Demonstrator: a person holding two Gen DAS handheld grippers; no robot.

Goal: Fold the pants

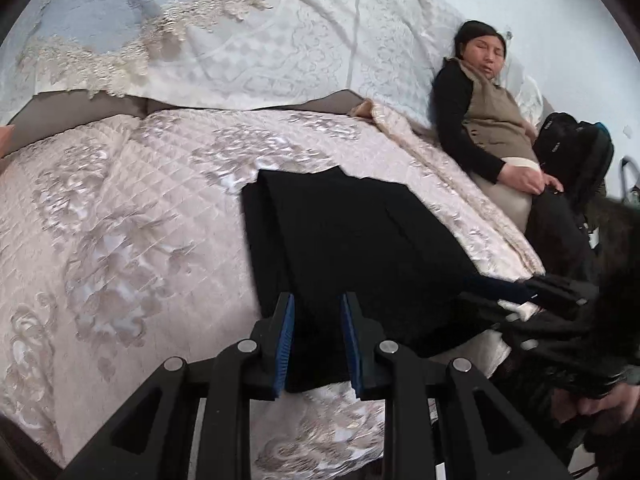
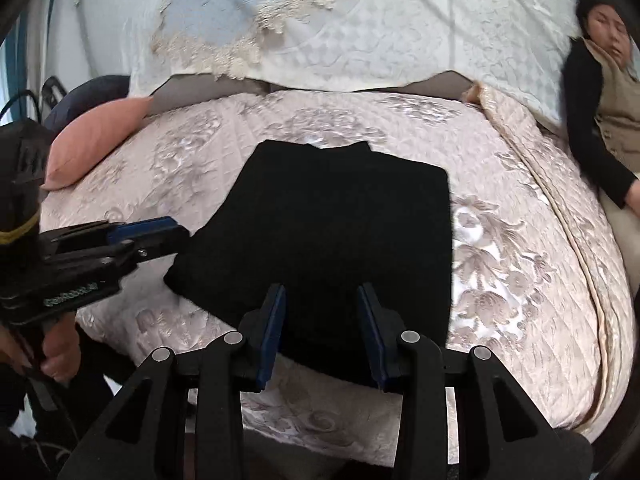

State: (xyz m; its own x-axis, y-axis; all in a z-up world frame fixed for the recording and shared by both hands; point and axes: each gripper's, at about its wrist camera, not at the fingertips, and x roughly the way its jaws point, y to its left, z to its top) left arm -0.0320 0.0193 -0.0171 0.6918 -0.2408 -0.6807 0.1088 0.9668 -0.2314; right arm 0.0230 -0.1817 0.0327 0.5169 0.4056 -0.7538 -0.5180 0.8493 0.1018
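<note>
The black pants [image 1: 352, 248] lie folded into a flat rectangle on the quilted pink bedspread [image 1: 132, 216]. My left gripper [image 1: 317, 298] hovers over their near left part, jaws apart, blue pads clear of the cloth. The right wrist view shows the same black pants [image 2: 332, 216] under my right gripper [image 2: 322, 289], open above their near edge with nothing pinched. Each gripper appears in the other's view: the left gripper [image 2: 176, 240] by the pants' left edge, the right gripper [image 1: 492, 284] by their right edge.
A person [image 1: 480, 120] in a beige vest sits against the wall at the bed's right side, beside a black backpack [image 1: 572, 148]. A pink pillow [image 2: 96, 140] lies at the far left. A white lace cover [image 2: 320, 40] hangs behind the bed.
</note>
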